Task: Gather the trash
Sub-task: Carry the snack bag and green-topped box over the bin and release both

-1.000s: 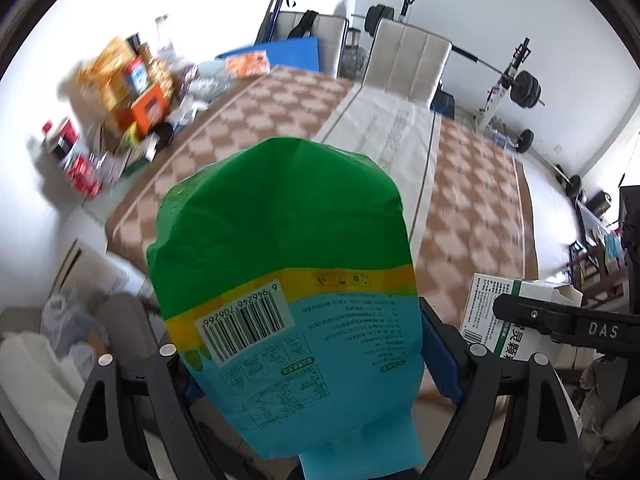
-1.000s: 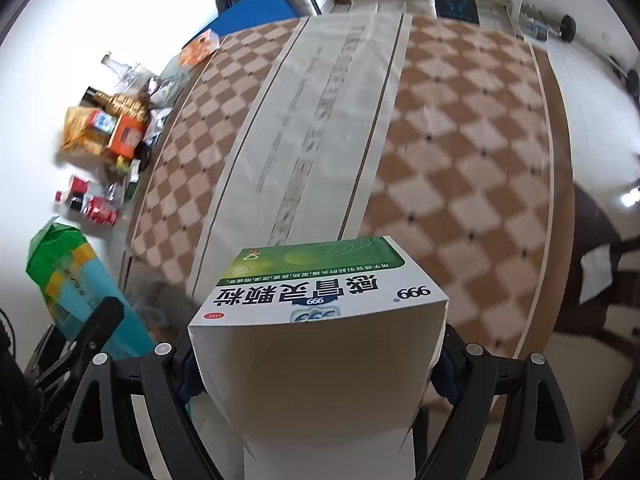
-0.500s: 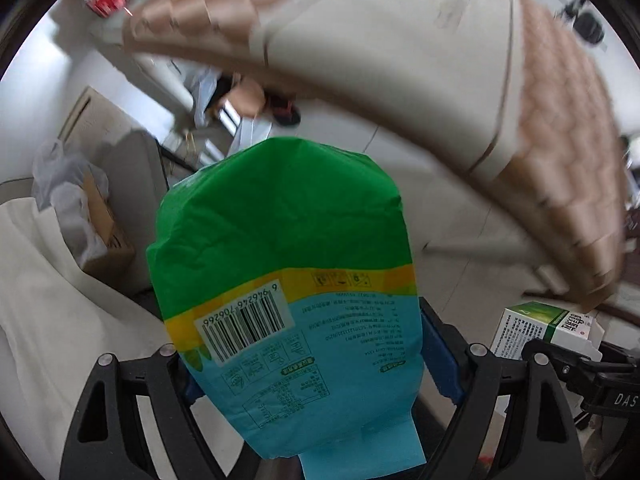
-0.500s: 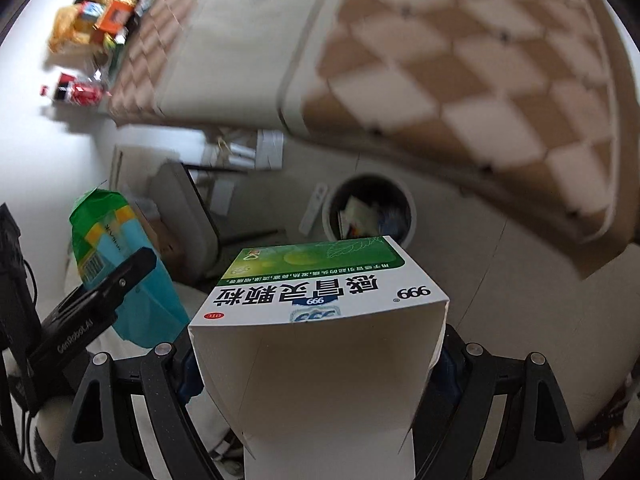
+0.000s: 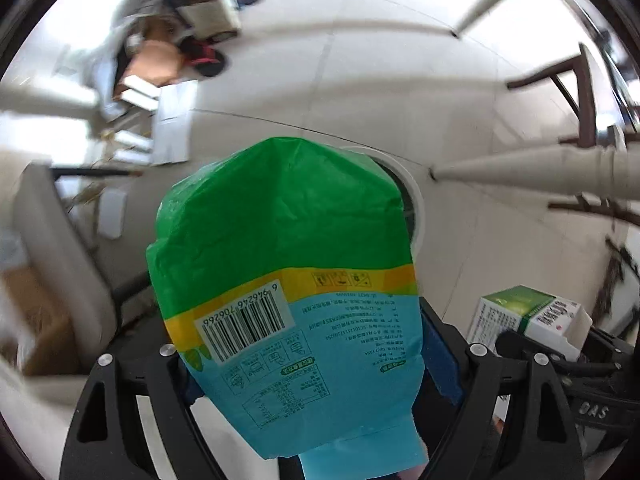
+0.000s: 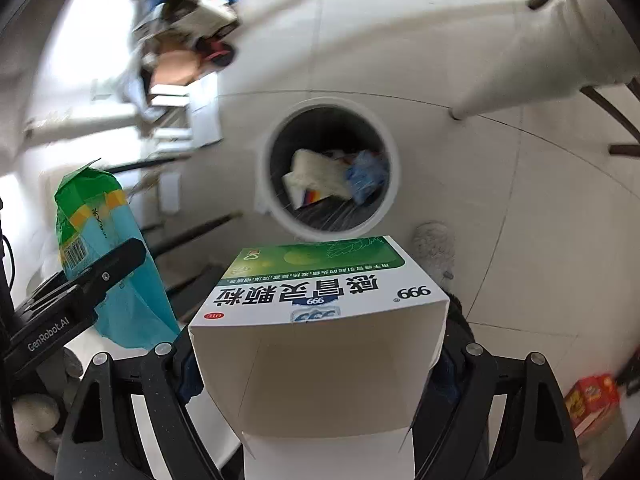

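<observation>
- Both views have swung down off the checkered desk top onto pale floor tiles (image 6: 500, 184), with white desk legs (image 5: 520, 168) crossing overhead.
- Round bin (image 6: 264, 168) sits dead ahead, paper and blue scraps inside; blurred clutter (image 6: 188, 20) lies beyond.
- Left hand-held gripper (image 5: 304, 364) is clamped on a green-and-blue bag (image 5: 280, 240), barcode showing, hiding most of the bin.
- Right hand-held gripper (image 6: 316, 364) is clamped on a white box (image 6: 320, 360) reading "999".
</observation>
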A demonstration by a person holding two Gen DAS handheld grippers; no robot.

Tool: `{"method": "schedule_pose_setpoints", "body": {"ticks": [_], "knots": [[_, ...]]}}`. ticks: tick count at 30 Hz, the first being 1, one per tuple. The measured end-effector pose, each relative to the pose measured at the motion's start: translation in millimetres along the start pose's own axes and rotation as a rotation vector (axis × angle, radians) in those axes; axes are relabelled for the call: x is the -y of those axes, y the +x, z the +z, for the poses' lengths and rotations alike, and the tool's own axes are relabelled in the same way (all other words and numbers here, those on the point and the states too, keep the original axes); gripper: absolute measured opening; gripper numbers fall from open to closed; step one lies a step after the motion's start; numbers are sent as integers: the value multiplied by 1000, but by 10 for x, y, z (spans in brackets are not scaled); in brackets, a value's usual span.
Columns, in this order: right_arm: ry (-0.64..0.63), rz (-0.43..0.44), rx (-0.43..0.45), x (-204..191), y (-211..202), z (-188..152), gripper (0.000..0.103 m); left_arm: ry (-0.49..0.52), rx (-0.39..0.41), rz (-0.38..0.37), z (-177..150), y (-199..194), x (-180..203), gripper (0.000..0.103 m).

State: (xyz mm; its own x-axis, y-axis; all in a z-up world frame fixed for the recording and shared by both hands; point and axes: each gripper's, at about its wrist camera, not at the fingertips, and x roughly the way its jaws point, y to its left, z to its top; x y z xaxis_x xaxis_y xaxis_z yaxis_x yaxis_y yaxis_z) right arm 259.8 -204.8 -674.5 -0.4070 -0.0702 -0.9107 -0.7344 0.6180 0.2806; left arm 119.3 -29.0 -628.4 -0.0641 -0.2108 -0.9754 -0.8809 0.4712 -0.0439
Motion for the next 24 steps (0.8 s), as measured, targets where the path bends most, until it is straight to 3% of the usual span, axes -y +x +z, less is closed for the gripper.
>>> {"method": "schedule_pose_setpoints", "body": {"ticks": [4, 12, 19, 24], "knots": [[108, -49, 10, 73, 186, 99, 88, 145, -51, -21, 138, 194, 78, 85], [285, -85, 1, 153, 392, 165, 88, 307, -140, -54, 260, 438, 146, 86], [330, -40, 18, 189, 857, 342, 88, 302, -188, -80, 436, 883, 55, 88], [390, 3, 11, 360, 1247, 501, 88, 269, -220, -111, 533, 1159, -4, 97]]}}
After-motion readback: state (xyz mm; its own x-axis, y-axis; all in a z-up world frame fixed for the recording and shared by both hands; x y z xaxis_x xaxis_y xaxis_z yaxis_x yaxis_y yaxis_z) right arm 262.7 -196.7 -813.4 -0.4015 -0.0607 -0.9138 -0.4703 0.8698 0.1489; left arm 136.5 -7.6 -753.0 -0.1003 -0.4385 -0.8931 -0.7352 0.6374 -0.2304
